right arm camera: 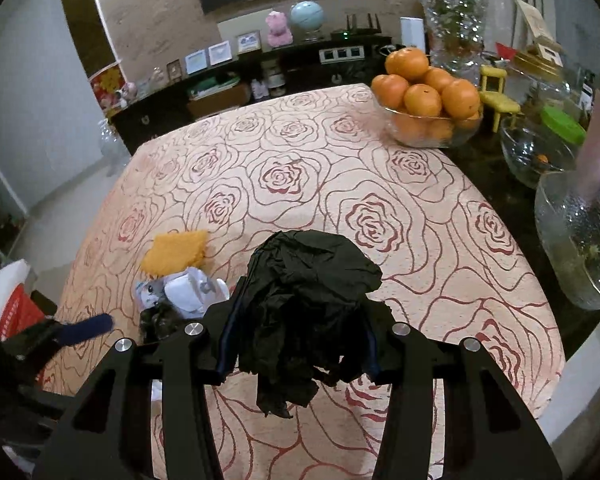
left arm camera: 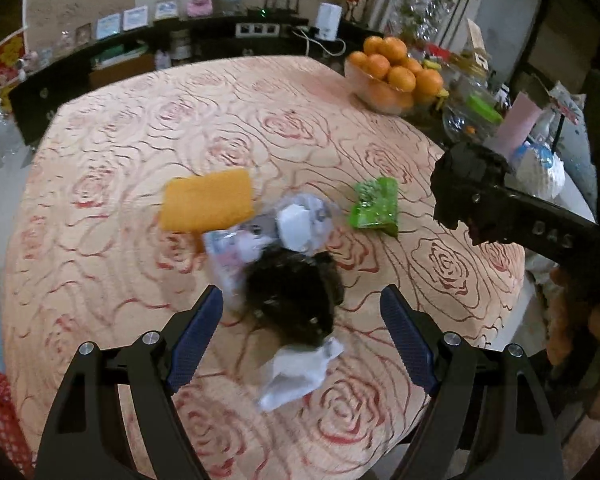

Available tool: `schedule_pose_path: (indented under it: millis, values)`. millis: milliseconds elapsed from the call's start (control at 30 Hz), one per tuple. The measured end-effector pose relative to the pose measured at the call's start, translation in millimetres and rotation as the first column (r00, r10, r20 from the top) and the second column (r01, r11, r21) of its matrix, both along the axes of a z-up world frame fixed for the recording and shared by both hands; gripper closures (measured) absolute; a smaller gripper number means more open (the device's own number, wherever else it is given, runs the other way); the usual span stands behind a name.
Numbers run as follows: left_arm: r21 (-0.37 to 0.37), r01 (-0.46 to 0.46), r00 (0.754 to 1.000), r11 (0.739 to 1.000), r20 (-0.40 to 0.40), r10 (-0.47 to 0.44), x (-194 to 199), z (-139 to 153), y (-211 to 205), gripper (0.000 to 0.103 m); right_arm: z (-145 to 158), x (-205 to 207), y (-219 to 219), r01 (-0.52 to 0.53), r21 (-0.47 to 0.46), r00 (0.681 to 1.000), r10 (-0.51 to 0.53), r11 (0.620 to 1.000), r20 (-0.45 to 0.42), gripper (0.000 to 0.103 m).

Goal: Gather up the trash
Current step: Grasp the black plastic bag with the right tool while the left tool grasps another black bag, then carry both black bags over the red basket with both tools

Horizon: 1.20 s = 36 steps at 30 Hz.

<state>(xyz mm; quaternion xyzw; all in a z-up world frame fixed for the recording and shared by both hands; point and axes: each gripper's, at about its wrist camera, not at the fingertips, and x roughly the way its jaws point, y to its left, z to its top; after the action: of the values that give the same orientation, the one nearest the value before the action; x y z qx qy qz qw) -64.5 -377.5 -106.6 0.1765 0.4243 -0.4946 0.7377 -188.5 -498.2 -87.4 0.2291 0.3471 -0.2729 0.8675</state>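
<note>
A crumpled black wrapper (right arm camera: 308, 304) was clamped in the right gripper (right arm camera: 300, 344). The left gripper (left arm camera: 300, 344) was held wide apart above the trash pile (left arm camera: 284, 240).

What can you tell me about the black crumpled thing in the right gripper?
The black crumpled wad looks like thin plastic film or paper, matte and heavily creased. The right gripper is shut on its middle, blue pads pressing both sides; a ragged tail hangs below the jaws. It is lifted clear of the rose-patterned tablecloth, touching nothing else.
</note>
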Motion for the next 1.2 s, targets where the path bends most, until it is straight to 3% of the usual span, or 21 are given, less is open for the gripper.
schedule_pose_path:
  millis: [100, 167, 300, 433, 800, 1200]
  values:
    - [0.009, -0.004, 1.000, 1.000, -0.017, 0.004, 3, -10, -9, 0.027, -1, -2, -2, 0.004, 0.006, 1.000, -0.004, 1.000, 0.001, 0.057]
    - [0.016, -0.007, 1.000, 1.000, -0.031, 0.007, 6, -17, -12, 0.051, -2, -2, -2, 0.003, 0.007, 1.000, -0.003, 1.000, -0.001, 0.057]
    - [0.002, -0.012, 0.998, 1.000, -0.061, 0.012, 12, -25, -11, 0.065, -3, -2, -2, 0.002, 0.008, 1.000, -0.002, 1.000, -0.005, 0.057]
    - [-0.020, -0.011, 0.999, 1.000, -0.039, 0.010, 11, -19, -7, 0.077, -3, 0, -1, -0.004, 0.007, 1.000, 0.004, 1.000, -0.006, 0.057]
    - [-0.106, -0.041, 0.999, 0.994, -0.008, 0.041, 14, 17, 26, 0.078, 6, 5, 7, -0.027, -0.005, 0.999, 0.027, 1.000, 0.024, 0.057]
    - [-0.215, -0.128, 0.976, 0.968, 0.146, 0.161, 20, 75, 67, 0.078, 23, 15, 21, -0.060, -0.027, 0.995, 0.062, 0.998, 0.076, 0.057]
